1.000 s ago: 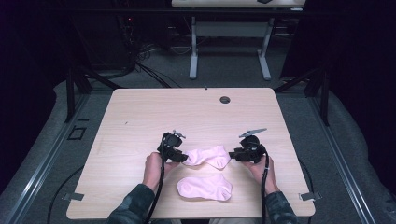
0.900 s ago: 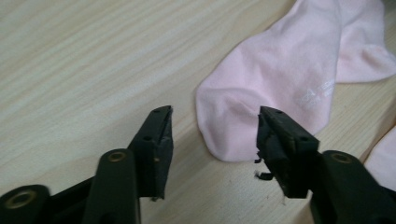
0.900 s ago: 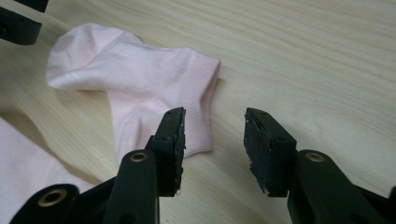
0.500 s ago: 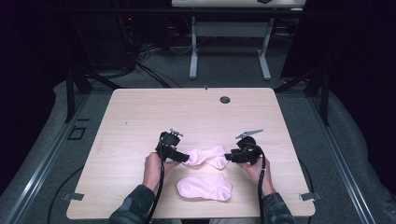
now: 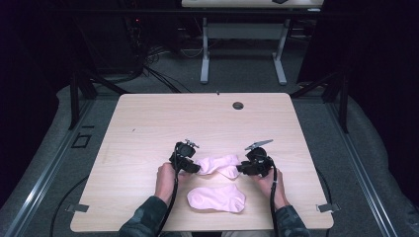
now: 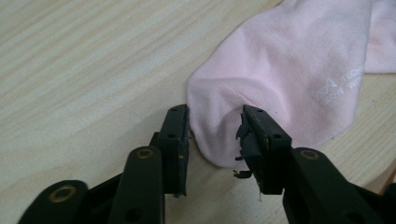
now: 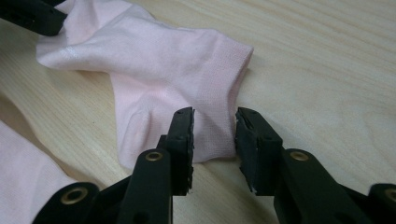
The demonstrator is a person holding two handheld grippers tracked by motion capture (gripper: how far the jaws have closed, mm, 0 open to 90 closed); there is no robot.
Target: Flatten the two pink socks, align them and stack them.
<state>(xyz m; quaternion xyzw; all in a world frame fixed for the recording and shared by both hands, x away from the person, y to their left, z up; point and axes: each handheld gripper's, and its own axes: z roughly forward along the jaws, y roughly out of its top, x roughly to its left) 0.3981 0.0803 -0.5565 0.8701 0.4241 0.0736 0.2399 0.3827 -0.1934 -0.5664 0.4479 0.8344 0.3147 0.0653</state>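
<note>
- Two pink socks on near half of table (image 5: 197, 118); far sock (image 5: 220, 164) stretched left to right between left gripper (image 5: 193, 168) and right gripper (image 5: 241, 169), near sock (image 5: 216, 198) just before it, untouched. Grasping step, seemingly.
- Left gripper view: jaws just closing, now pinching bunched toe end.
- Right gripper view: jaws just closing, ribbed cuff flat between, not yet nipped; next, probably squeeze fully, then lift both ends together.

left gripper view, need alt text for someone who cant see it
The left gripper's two black jaws straddle the rounded end of a pale pink fabric sock lying on a light wood-grain table, the sock's end bunched between the pads; the jaws have just been closing. The sock runs up and to the right and carries small white printed lettering.
</note>
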